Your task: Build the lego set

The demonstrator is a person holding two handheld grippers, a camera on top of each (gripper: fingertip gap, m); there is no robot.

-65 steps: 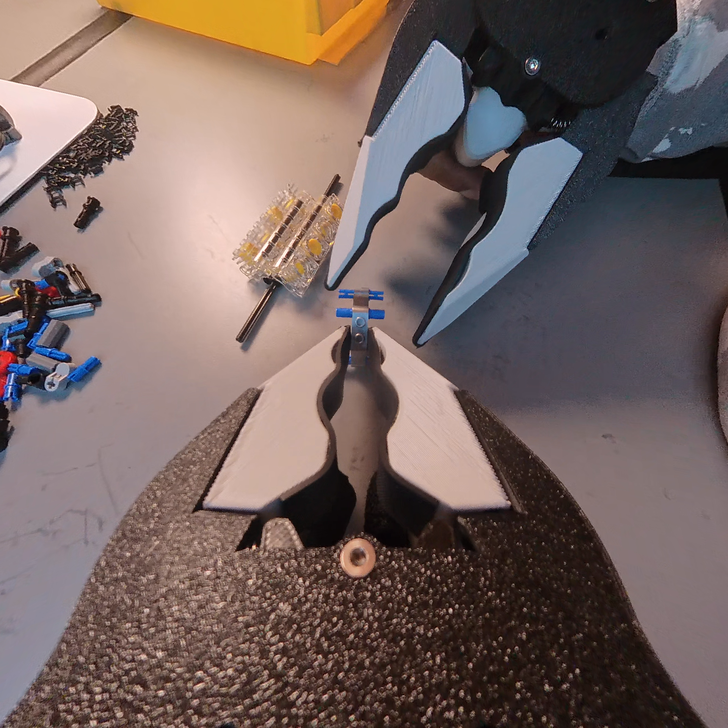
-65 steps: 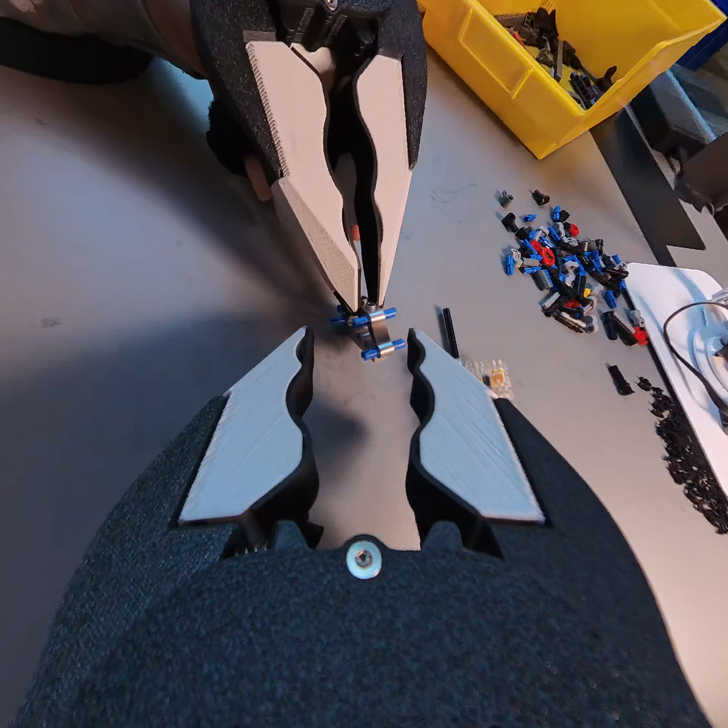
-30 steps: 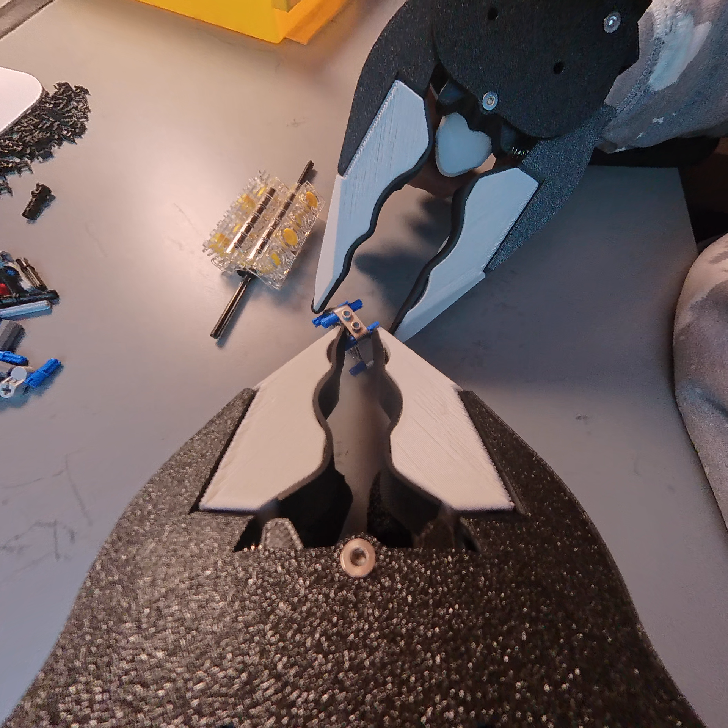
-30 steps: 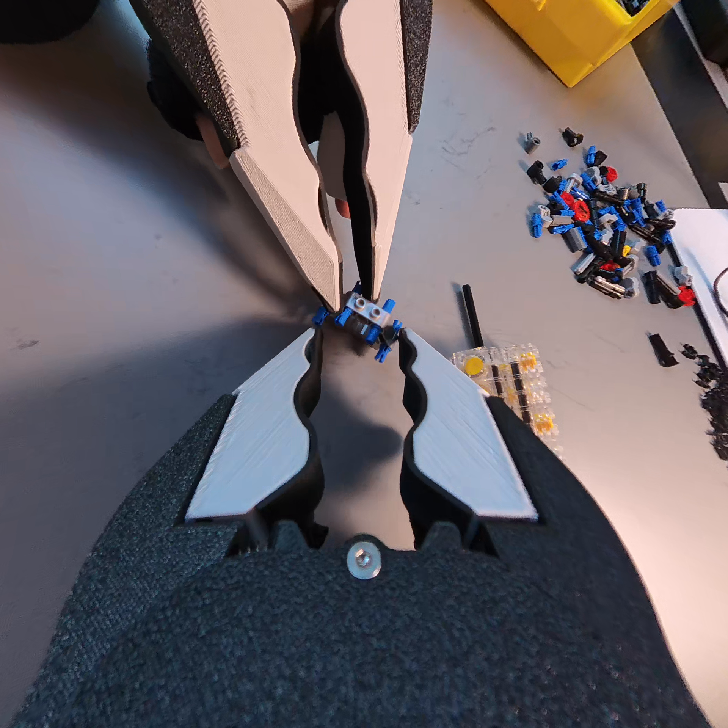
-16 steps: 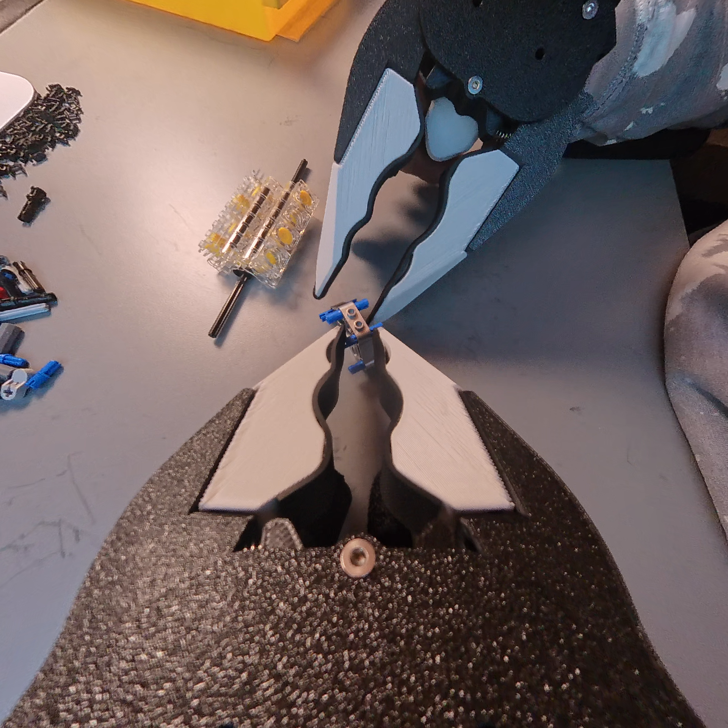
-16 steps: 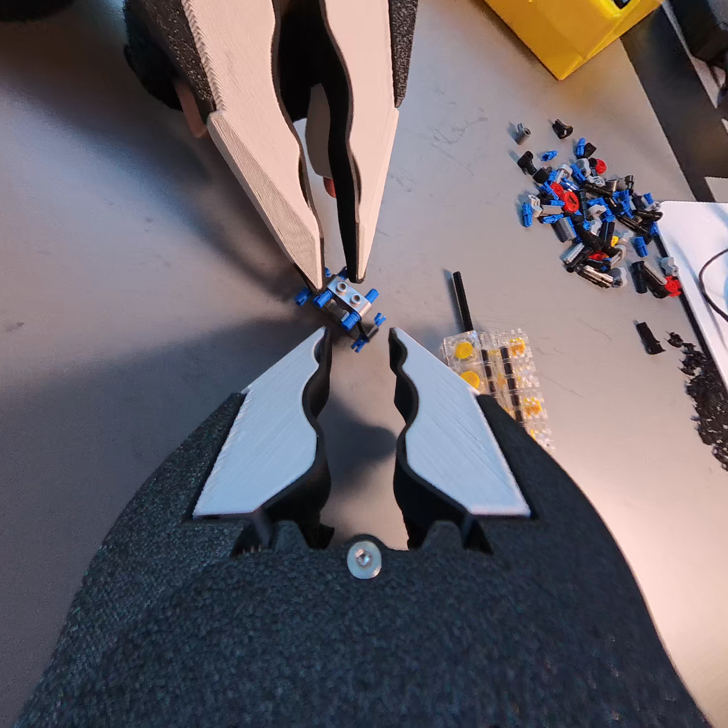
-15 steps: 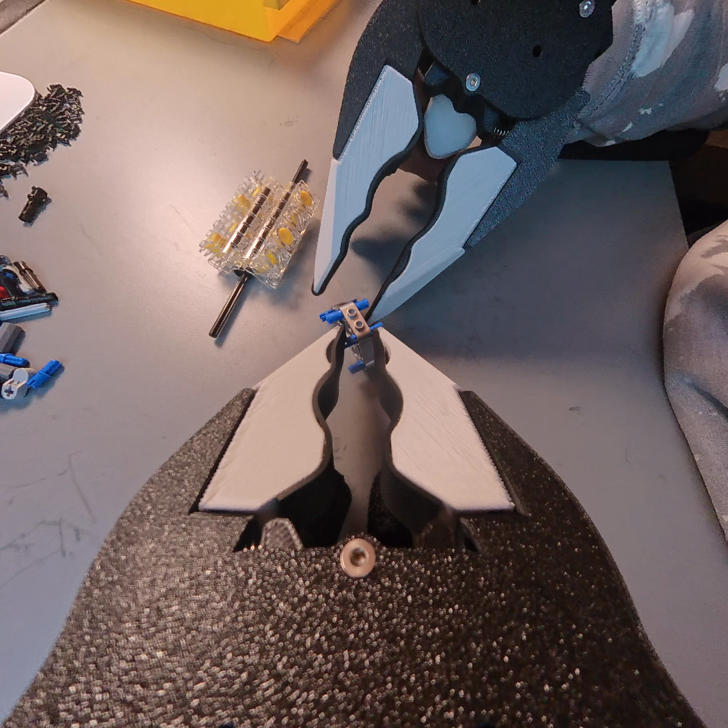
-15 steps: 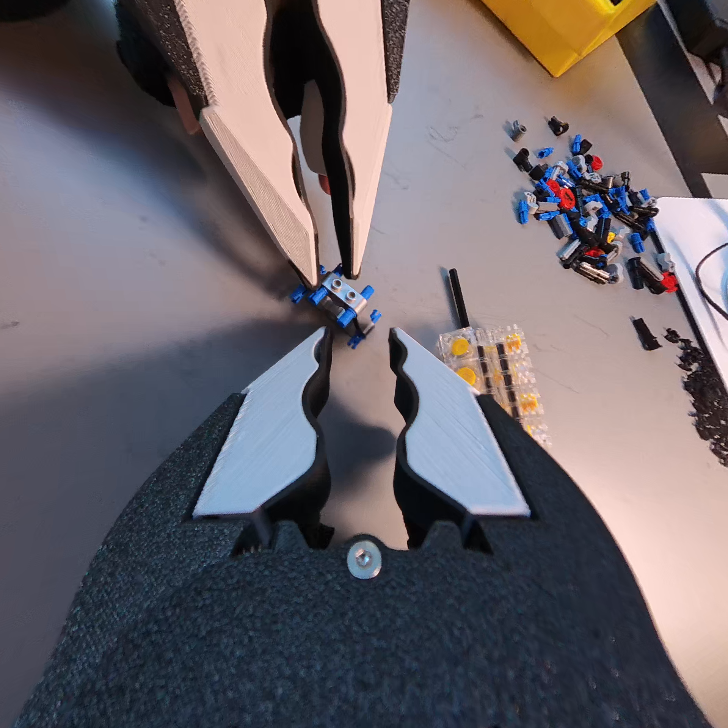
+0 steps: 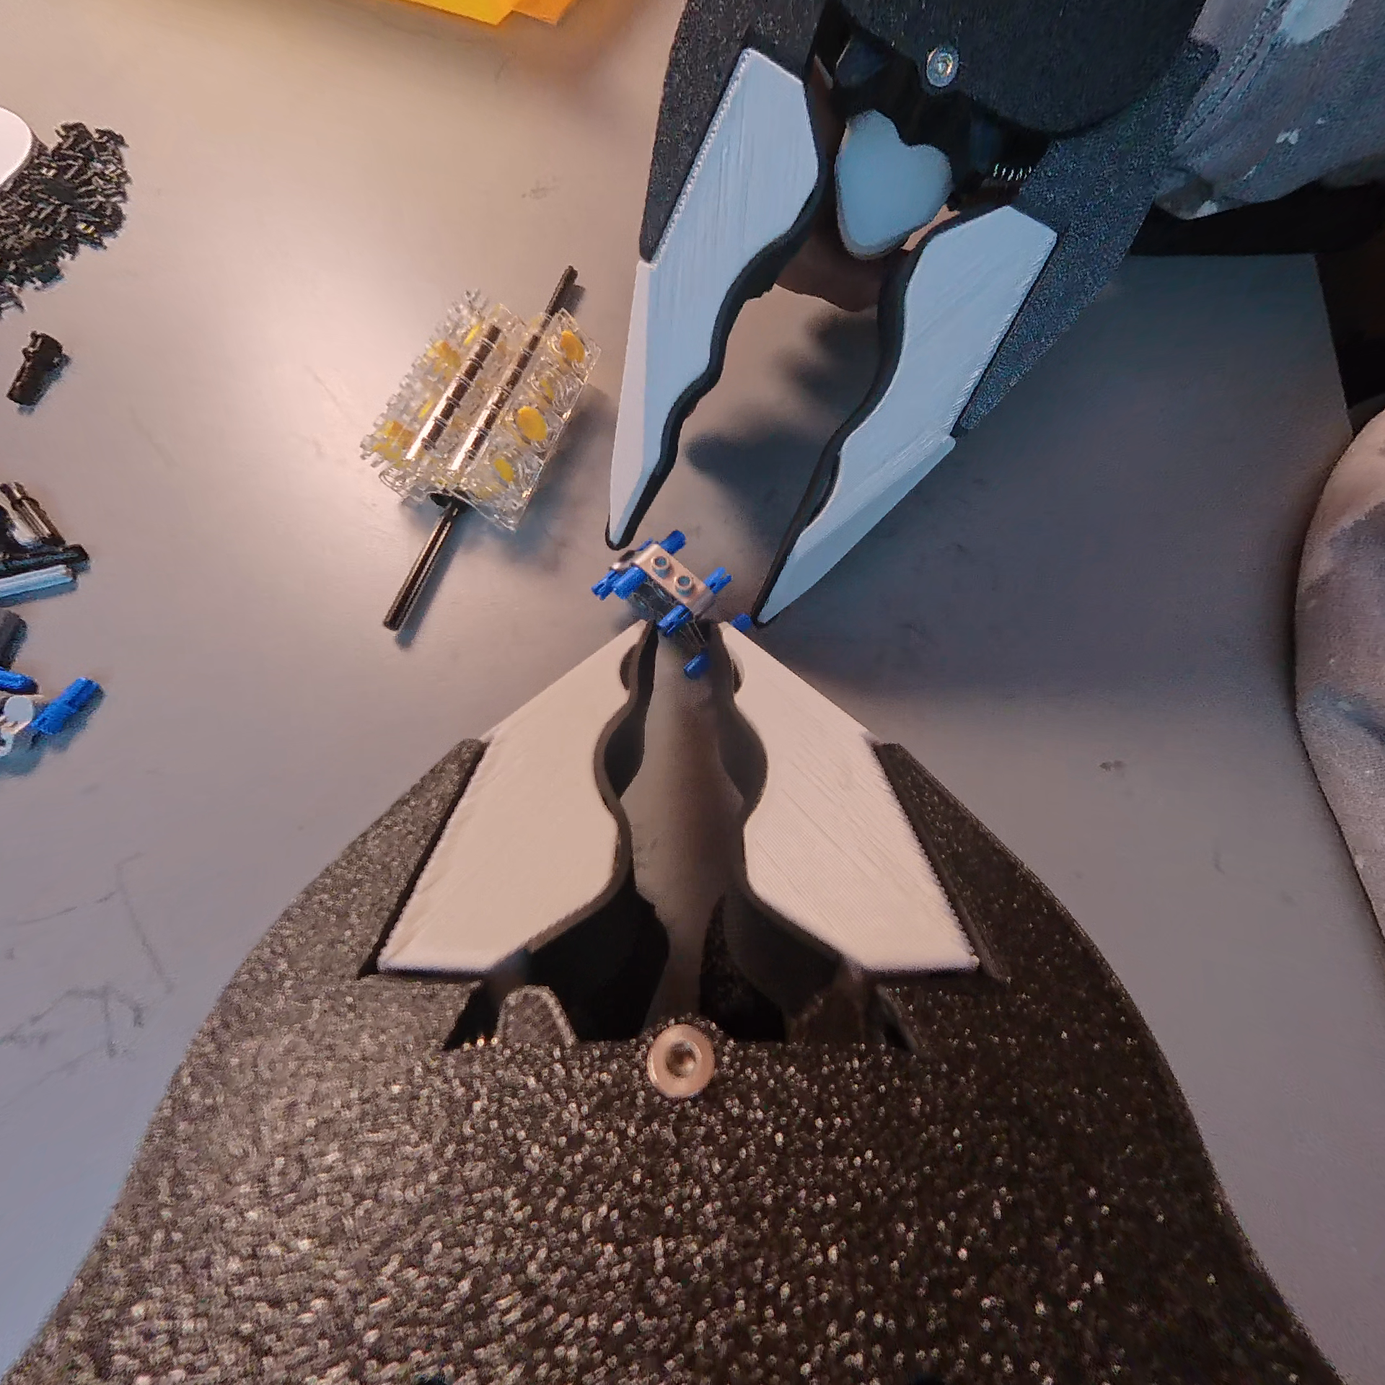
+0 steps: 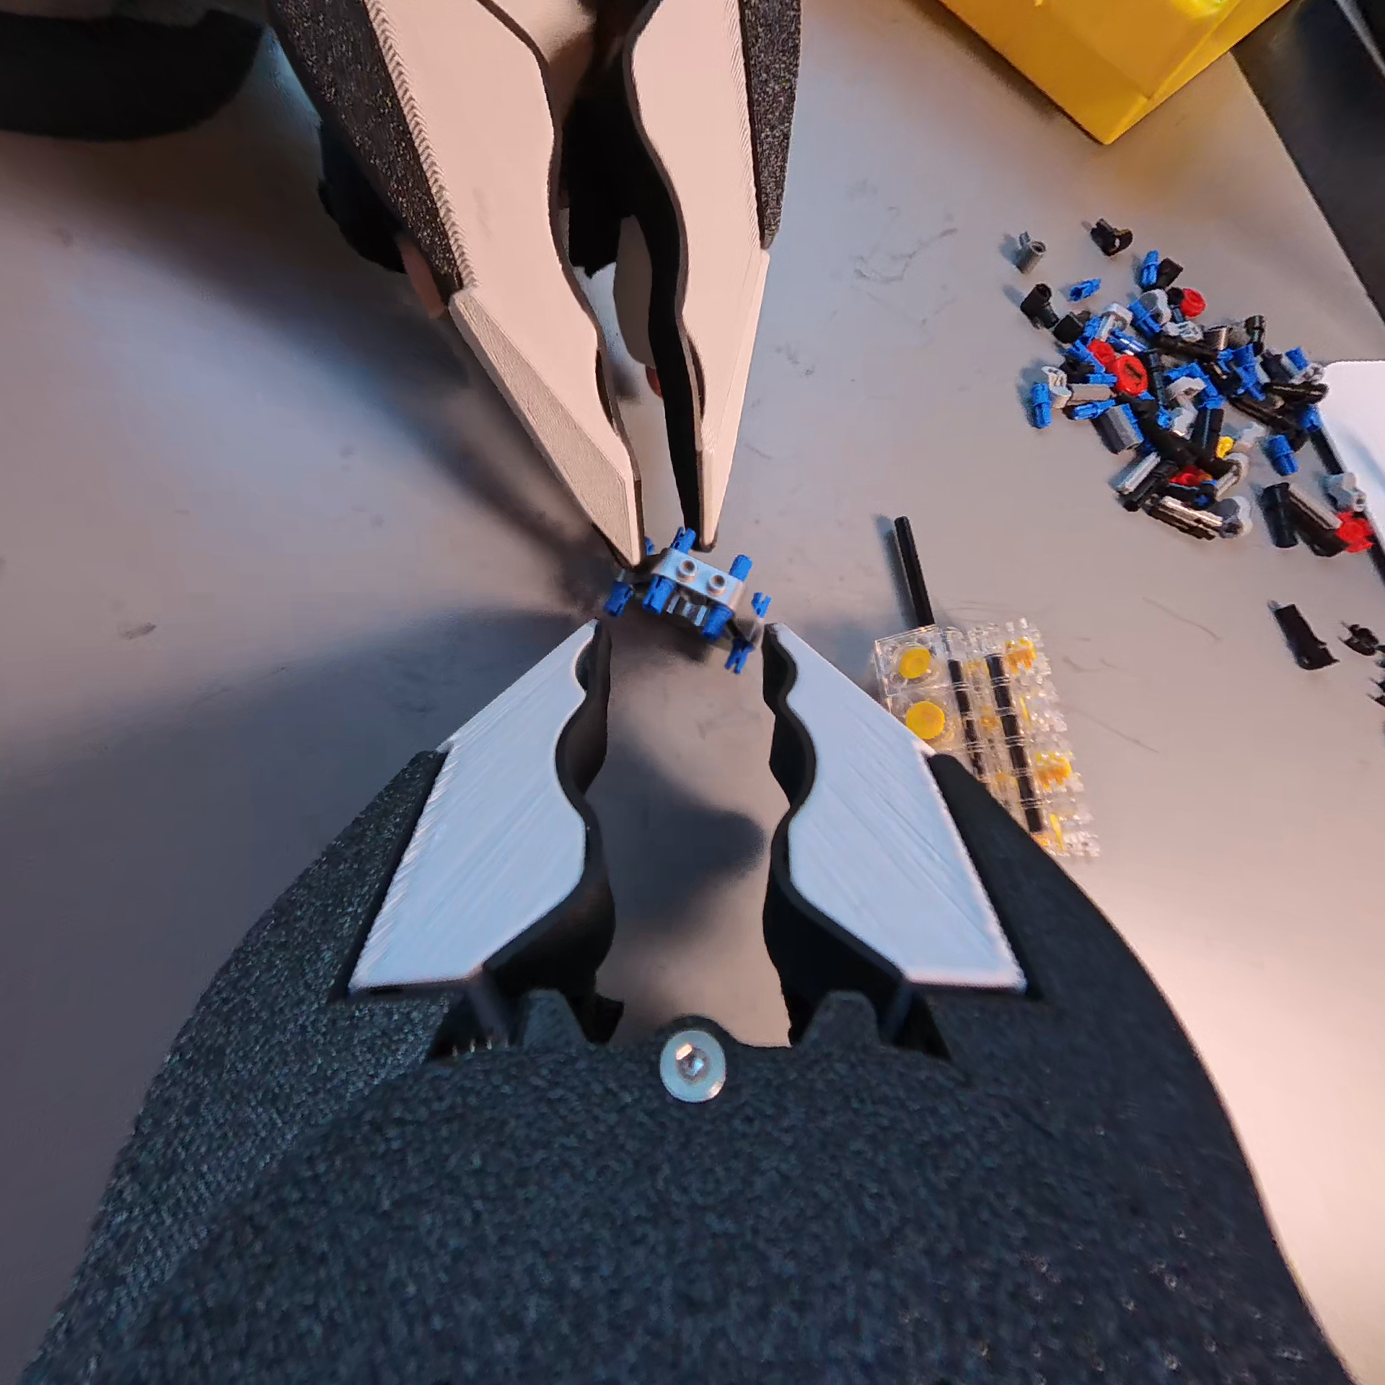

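Observation:
A small grey connector piece with several blue pins is pinched at the tips of my left gripper, just above the grey table. My right gripper faces it from the far side, open, with one fingertip on each side of the piece. In the right wrist view the piece sits just past my open right gripper, with the left gripper shut on its far end. I cannot tell whether the right fingertips touch the pins.
A clear block with yellow parts on black axles lies beside the grippers. There is a pile of blue, black, grey and red small parts, a heap of black pins, a yellow bin and a white tray. A person's sleeve is behind the right gripper. Only a small space, under 4 cm, lies between the two pairs of fingers.
The right gripper's jaws narrowed beside the piece, then spread again and now straddle it. The piece has turned in the left gripper from upright to lying crosswise.

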